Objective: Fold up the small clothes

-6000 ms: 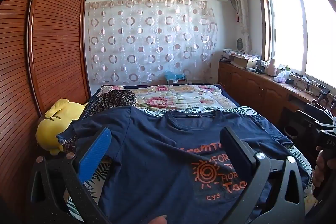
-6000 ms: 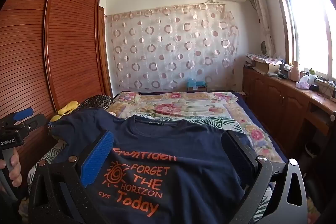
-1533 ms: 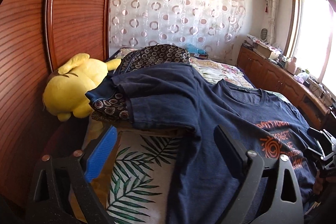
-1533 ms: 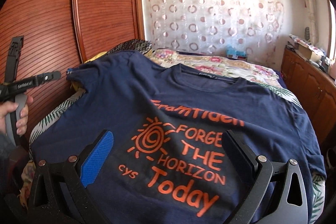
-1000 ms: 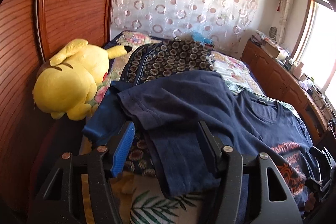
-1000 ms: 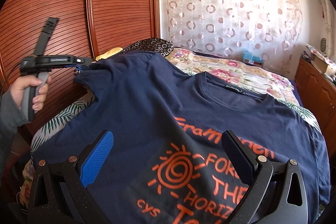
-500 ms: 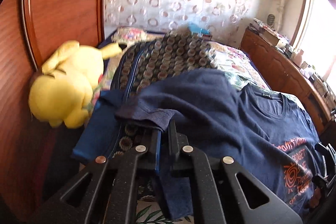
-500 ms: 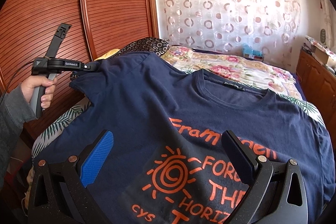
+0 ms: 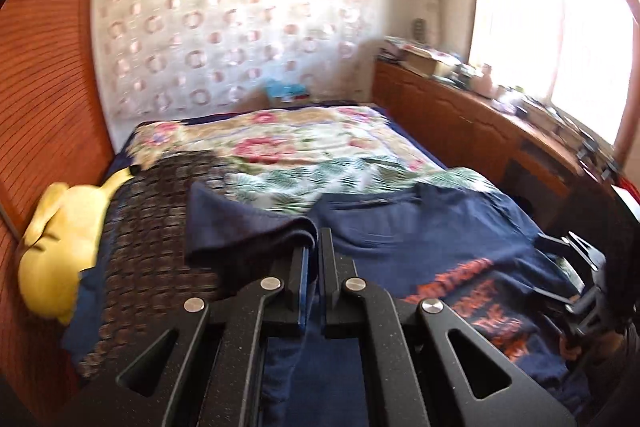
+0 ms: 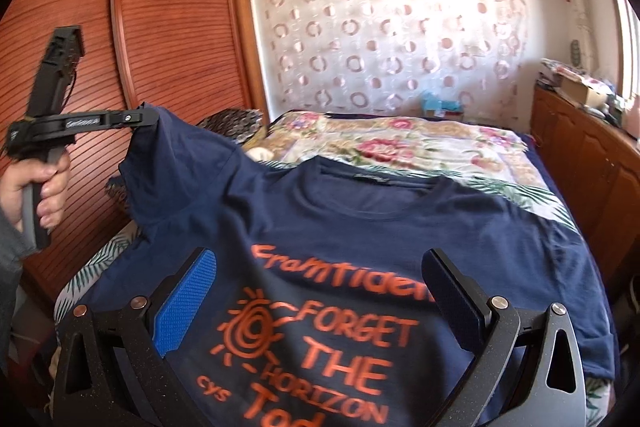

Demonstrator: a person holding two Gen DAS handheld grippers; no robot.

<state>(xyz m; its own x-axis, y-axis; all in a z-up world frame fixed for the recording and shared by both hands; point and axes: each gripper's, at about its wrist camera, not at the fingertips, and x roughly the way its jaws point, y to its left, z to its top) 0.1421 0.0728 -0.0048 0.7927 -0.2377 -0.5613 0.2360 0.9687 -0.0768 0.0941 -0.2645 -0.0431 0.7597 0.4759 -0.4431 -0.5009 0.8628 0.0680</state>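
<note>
left gripper (image 9: 313,247): clamped on T-shirt (image 10: 360,227) sleeve (image 9: 248,227)
right gripper (image 10: 320,291): jaws apart, above print
right view only: sleeve raised off bed (image 10: 460,143)

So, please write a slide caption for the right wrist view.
Left gripper lifts the navy T-shirt by its sleeve; right gripper hovers open.

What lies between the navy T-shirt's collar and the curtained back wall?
In the right wrist view, only the floral quilt covers the bed between the T-shirt collar and the curtain.
</note>
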